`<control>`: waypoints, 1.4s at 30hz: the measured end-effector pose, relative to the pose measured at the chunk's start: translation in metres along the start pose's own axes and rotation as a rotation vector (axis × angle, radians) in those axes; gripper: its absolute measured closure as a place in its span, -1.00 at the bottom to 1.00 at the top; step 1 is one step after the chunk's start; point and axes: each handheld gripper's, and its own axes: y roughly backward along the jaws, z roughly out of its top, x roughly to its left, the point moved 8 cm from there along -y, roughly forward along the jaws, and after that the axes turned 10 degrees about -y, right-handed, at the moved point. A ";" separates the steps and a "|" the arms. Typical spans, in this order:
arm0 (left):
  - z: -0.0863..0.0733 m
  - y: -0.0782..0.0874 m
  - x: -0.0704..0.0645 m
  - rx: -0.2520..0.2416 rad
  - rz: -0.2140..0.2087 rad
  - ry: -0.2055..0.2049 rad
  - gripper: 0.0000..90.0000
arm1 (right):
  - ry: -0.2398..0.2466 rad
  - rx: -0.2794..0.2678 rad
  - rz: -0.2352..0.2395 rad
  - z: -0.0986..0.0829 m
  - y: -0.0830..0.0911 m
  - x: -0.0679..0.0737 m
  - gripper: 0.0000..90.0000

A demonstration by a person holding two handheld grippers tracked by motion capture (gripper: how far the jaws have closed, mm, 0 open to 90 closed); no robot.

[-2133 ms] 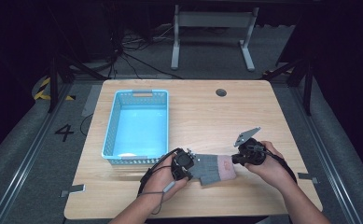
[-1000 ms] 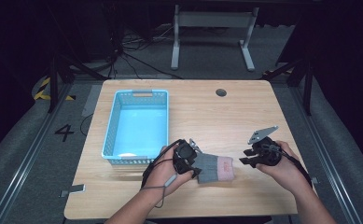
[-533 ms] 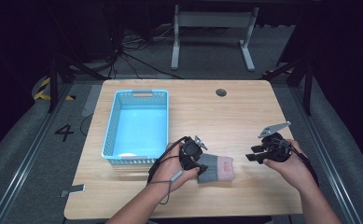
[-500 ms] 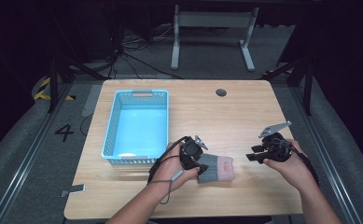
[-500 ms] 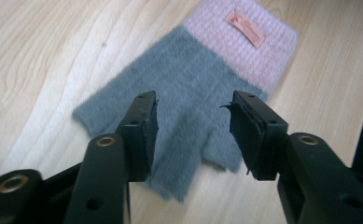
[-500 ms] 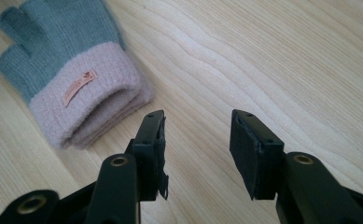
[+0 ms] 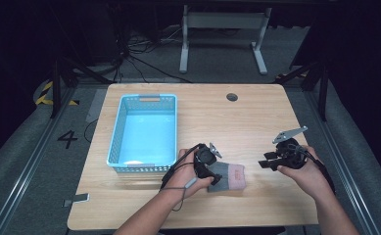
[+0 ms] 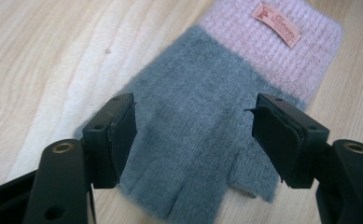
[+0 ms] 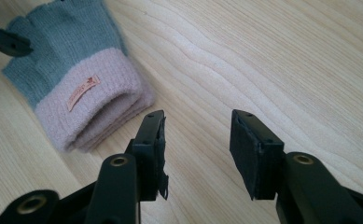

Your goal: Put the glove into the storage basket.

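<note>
Two pairs of tongs are at work over one small knitted glove, grey with a pink cuff, which lies flat on the table near its front edge, just right of the blue basket. The left tongs hang right above the grey finger end with their jaws spread wide, one on either side of the knit, holding nothing. The right tongs sit well off to the right, jaws also parted and empty, pointing back toward the pink cuff with bare wood between them.

From where I stand, this looks like the moment of taking hold: the left hand has lined up on the glove but not closed. The likely aim is to lift it into the basket, which appears empty. The next move calls for the left tongs to drop until the pads reach the table, then close so they gather the soft knit rather than skid over it. A shallow pinch might catch one layer only.
</note>
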 end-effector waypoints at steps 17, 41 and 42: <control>-0.001 -0.014 -0.005 0.043 0.007 -0.037 -0.38 | 0.006 0.010 0.017 -0.001 -0.003 0.002 0.25; -0.004 -0.023 -0.012 0.087 0.023 -0.052 -0.49 | 0.006 -0.007 0.030 0.001 -0.003 0.004 0.20; -0.004 -0.023 -0.012 0.085 0.026 -0.056 -0.47 | 0.006 -0.008 0.038 0.001 -0.003 0.005 0.20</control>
